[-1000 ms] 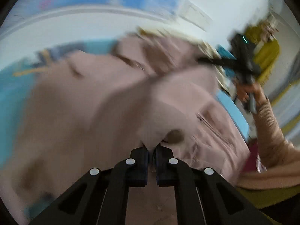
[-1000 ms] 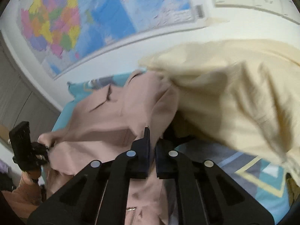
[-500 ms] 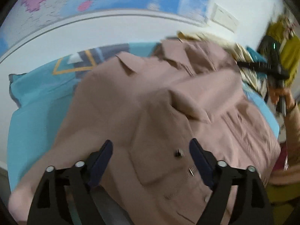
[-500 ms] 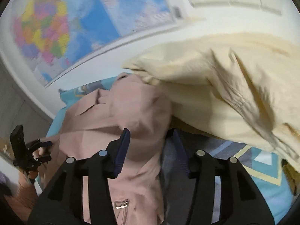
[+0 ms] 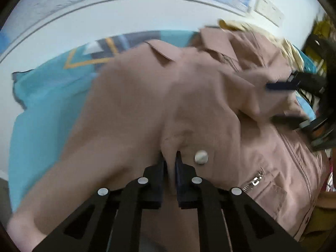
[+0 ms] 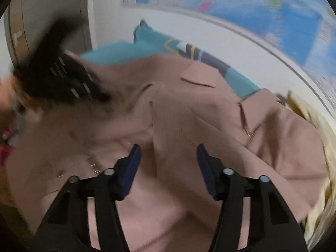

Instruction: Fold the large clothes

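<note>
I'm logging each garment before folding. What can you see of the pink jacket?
The pink jacket is dusty pink woven cloth with a collar, flap pockets, a pale snap button, a metal zip pull and a front zip. It lies rumpled and spread over a turquoise bedspread, beside a cream garment. The left gripper pinches a fold near the button; the right gripper hovers open above it.
</note>
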Demonstrator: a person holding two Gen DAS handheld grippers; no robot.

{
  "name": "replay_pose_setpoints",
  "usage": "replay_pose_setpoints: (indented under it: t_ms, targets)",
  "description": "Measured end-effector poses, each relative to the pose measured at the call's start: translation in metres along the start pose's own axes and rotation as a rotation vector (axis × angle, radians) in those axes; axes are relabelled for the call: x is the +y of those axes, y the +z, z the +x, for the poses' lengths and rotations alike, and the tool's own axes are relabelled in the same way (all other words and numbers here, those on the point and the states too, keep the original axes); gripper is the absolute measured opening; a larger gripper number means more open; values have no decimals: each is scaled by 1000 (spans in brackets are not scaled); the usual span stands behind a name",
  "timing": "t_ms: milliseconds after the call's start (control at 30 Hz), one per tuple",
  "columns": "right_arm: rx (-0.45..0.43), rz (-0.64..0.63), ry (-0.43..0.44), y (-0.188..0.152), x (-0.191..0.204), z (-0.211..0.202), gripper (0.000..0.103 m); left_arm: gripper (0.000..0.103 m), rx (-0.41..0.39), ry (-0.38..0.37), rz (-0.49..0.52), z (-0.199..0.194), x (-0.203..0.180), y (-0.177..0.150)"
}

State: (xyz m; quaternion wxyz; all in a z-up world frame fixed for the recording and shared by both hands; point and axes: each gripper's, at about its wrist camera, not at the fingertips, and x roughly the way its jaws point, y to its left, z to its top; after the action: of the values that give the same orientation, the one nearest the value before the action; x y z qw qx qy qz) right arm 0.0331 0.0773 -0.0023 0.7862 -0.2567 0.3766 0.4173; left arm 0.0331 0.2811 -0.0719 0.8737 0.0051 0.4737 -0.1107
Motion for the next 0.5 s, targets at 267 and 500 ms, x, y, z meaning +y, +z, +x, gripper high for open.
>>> replay_pose_setpoints:
  t_ms: [267,500]
  targets:
    - [110,16,94,-33,0,12,30,14,-77,194,-76,-25,32,29]
    - [-23,232,40,-49,-57,-45,44,70,-88,3,-71,-28,22,15]
